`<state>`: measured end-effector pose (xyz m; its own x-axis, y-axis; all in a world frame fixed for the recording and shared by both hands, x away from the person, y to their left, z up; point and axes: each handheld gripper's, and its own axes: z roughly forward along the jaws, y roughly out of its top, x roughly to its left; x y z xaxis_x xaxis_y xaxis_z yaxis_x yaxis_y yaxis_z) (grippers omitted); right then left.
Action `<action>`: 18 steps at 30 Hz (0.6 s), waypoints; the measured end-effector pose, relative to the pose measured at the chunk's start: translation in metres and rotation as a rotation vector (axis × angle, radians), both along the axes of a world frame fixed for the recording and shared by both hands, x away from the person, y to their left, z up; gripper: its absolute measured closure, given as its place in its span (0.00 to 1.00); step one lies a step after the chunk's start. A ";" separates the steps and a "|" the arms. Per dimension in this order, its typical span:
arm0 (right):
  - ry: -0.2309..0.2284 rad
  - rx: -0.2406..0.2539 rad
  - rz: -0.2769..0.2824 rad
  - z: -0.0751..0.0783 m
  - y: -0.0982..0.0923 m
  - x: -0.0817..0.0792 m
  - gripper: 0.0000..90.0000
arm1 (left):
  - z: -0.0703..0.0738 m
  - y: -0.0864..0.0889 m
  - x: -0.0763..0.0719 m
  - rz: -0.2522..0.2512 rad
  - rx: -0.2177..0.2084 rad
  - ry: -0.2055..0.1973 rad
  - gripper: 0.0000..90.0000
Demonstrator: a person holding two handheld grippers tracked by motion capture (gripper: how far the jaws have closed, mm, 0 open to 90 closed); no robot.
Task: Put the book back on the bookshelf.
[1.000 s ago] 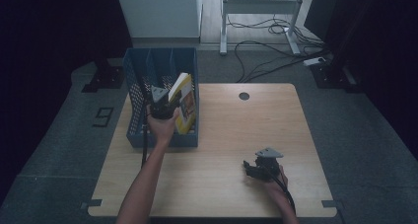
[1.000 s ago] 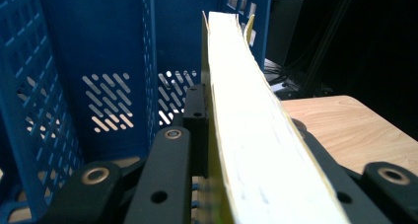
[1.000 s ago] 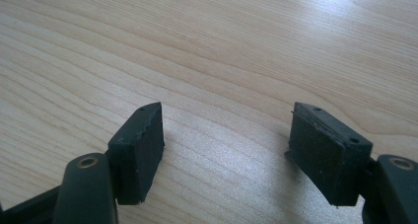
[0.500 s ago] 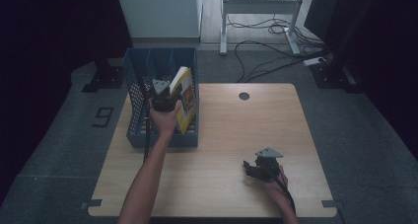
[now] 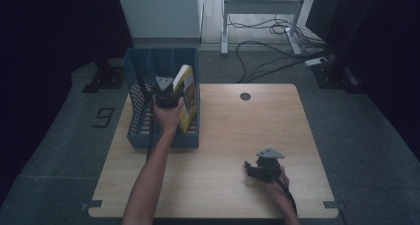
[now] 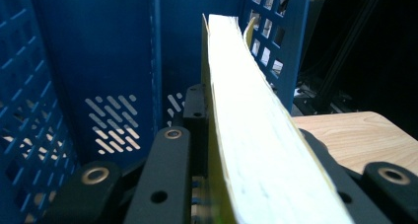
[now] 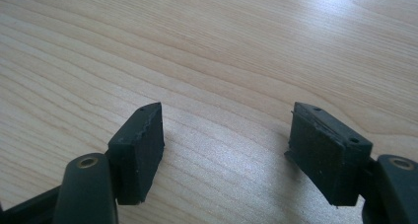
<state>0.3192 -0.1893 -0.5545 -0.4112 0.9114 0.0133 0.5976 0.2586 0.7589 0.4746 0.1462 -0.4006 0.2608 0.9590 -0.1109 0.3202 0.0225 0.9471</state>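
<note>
1. The left hand-held gripper point(image 5: 166, 93) is clenched on a book point(image 5: 186, 97), yellow-covered with pale page edges. In the left gripper view the book point(image 6: 246, 115) runs up between the two black jaws, which press its covers from either side. Gripping it by the faces, edge-on, probably keeps it from fanning open.

2. The book stands tilted in the rightmost slot of the blue file rack point(image 5: 136, 116), its top leaning towards the rack's right wall. I judge it is being set into that slot, and the upright hold suits a narrow compartment.

3. In the left gripper view the rack's perforated divider point(image 6: 155, 56) stands just left of the book and the outer wall point(image 6: 276, 31) just right, so there is little room to spare. The book must stay in line with the walls to slide down cleanly.

4. The rack sits at the tabletop's point(image 5: 237, 136) left rear, open side up, so the left arm reaches it straight ahead.

5. The right hand-held gripper point(image 5: 261, 166) rests low on the near right of the tabletop, well apart from the rack. In its own view the jaws stand wide apart, released and empty over bare wood point(image 7: 222, 46). It seems parked out of the way.
</note>
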 end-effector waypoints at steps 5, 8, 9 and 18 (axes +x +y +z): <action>-0.001 -0.001 0.000 0.000 0.000 0.000 0.32 | -0.002 -0.001 0.004 0.015 -0.006 -0.013 0.84; -0.001 0.000 0.000 0.000 0.000 0.000 0.32 | -0.004 0.001 0.006 0.025 -0.010 -0.010 0.84; -0.001 0.000 0.000 0.000 0.000 0.000 0.32 | -0.004 0.001 0.007 0.025 -0.007 -0.008 0.84; 0.000 0.000 0.000 0.000 0.000 0.000 0.32 | -0.004 0.000 0.012 0.032 -0.009 -0.012 0.84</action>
<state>0.3192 -0.1893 -0.5545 -0.4111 0.9115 0.0128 0.5975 0.2588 0.7589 0.4862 0.1461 -0.4049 0.2310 0.9659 -0.1165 0.3081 0.0410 0.9505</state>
